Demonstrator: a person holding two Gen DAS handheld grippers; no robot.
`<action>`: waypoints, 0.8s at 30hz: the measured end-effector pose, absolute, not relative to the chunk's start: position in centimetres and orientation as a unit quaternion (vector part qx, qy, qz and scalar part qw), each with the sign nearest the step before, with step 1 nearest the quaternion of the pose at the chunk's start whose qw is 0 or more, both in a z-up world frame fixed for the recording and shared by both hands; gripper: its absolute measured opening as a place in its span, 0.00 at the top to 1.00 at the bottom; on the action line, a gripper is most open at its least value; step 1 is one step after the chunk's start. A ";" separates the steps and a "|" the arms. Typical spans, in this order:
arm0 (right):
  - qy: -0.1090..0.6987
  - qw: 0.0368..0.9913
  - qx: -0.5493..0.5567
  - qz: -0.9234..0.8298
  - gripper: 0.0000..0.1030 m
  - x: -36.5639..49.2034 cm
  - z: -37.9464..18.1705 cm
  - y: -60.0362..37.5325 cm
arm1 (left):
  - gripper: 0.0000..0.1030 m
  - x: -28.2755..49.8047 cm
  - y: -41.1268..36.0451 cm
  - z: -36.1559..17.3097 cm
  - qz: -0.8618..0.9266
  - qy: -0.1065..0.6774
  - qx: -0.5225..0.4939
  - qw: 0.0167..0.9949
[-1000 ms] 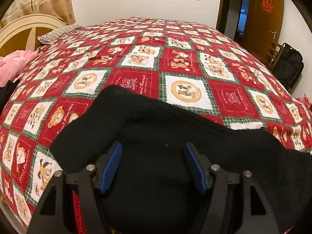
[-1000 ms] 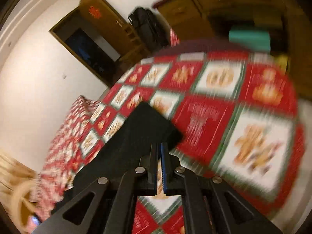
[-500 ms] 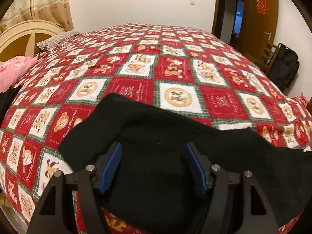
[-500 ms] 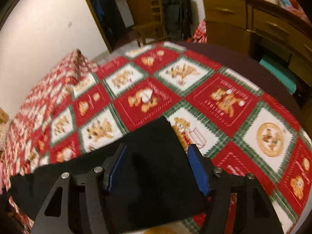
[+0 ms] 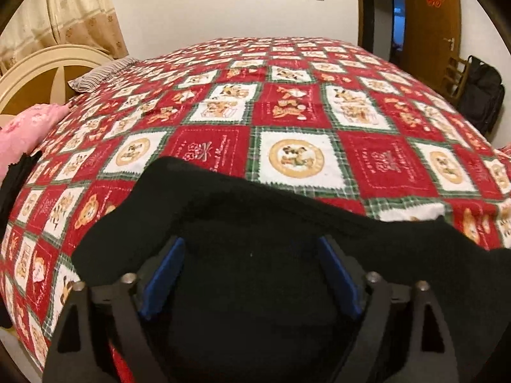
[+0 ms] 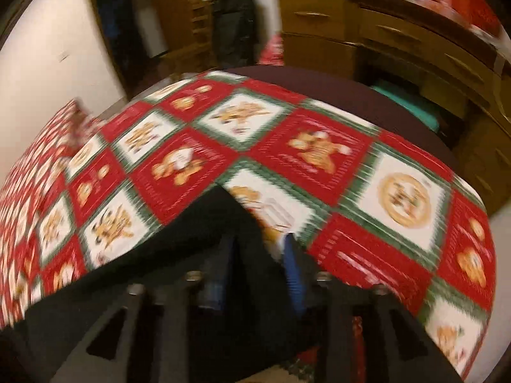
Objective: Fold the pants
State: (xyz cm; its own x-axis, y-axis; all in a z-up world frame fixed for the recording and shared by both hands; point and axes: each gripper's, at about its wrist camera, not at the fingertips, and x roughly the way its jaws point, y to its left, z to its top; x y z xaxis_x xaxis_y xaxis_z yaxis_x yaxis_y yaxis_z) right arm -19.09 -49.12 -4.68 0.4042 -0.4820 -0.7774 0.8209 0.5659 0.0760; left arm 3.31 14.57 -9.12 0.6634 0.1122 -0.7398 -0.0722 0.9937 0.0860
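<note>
Black pants point(image 5: 249, 223) lie across the near part of a bed with a red, white and green patchwork quilt point(image 5: 287, 111). My left gripper point(image 5: 252, 249) is open, its blue pads wide apart just over the black cloth and holding nothing. In the blurred right wrist view the pants point(image 6: 179, 255) end in a corner near the quilt's edge. My right gripper point(image 6: 258, 245) is partly open over that corner, with the jaws a narrow gap apart and cloth between them; no grip shows.
A cream headboard point(image 5: 41, 73), a striped pillow point(image 5: 102, 73) and pink cloth point(image 5: 28, 127) are at the left. A wooden door point(image 5: 431, 19), a chair and a black bag point(image 5: 482, 95) stand at the right. A wooden dresser point(image 6: 399, 48) stands past the bed's end.
The right gripper went from shut to wide open, then narrowed over the pants' corner while swinging. The left gripper stayed open and pulled back slightly over the pants.
</note>
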 end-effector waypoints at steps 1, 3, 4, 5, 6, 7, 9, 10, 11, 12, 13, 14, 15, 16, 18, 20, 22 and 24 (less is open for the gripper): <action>0.354 0.797 0.225 -0.434 0.60 -19.5 -3.9 -48.6 | 0.12 3.5 14.7 -9.0 0.051 0.409 0.020 0.911; 0.325 0.801 0.190 -0.465 0.60 -19.7 -1.8 -46.8 | 0.12 3.6 15.2 -8.7 0.041 0.417 0.011 0.908; 0.298 0.825 0.172 -0.448 0.60 -19.5 -0.3 -45.0 | 0.12 3.4 15.5 -8.4 0.034 0.420 0.008 0.907; 0.283 0.850 0.164 -0.413 0.60 -18.9 0.6 -43.5 | 0.12 3.2 15.8 -8.0 0.029 0.417 0.005 0.908; 0.280 0.877 0.157 -0.357 0.60 -17.7 1.4 -41.6 | 0.12 2.7 16.3 -7.2 0.024 0.405 0.001 0.914; 0.287 0.899 0.151 -0.294 0.60 -16.1 1.9 -39.5 | 0.12 2.1 16.9 -6.3 0.023 0.385 -0.002 0.923; 0.309 0.930 0.147 -0.133 0.60 -11.7 2.2 -34.2 | 0.12 1.5 18.0 -5.1 0.034 0.363 0.002 0.931; 0.325 0.933 0.147 -0.055 0.60 -9.3 2.0 -31.1 | 0.12 1.5 18.7 -4.8 0.045 0.357 0.003 0.933; 0.336 0.931 0.145 -0.006 0.60 -7.7 1.7 -28.9 | 0.12 1.5 19.2 -4.8 0.053 0.355 0.004 0.933; 0.349 0.926 0.140 0.048 0.60 -5.7 1.2 -25.9 | 0.12 1.6 19.8 -5.0 0.064 0.356 0.006 0.932; 0.363 0.916 0.136 0.101 0.60 -3.5 0.4 -22.7 | 0.12 1.8 20.5 -5.5 0.077 0.364 0.007 0.928; 0.374 0.907 0.135 0.135 0.60 -2.1 -0.3 -20.3 | 0.12 1.9 21.1 -6.1 0.085 0.372 0.004 0.924; 0.387 0.897 0.135 0.166 0.60 -0.5 -1.2 -17.9 | 0.12 2.0 21.5 -6.7 0.088 0.376 -0.001 0.922; 0.401 0.887 0.125 0.191 0.60 1.2 -2.2 -15.2 | 0.12 2.0 22.0 -7.3 0.094 0.382 -0.005 0.919; 0.417 0.878 0.101 0.212 0.66 3.4 -3.9 -11.6 | 0.12 2.2 22.4 -8.5 0.103 0.397 -0.006 0.912; 0.434 0.868 0.079 0.230 0.75 5.3 -5.4 -8.6 | 0.10 2.2 22.8 -9.4 0.102 0.398 -0.019 0.912; 0.444 0.864 0.061 0.229 0.75 6.6 -6.6 -6.7 | 0.09 2.1 22.9 -9.4 0.101 0.394 -0.023 0.913; 0.451 0.859 0.062 0.233 0.75 7.5 -7.4 -5.7 | 0.08 2.3 22.9 -9.5 0.103 0.395 -0.025 0.913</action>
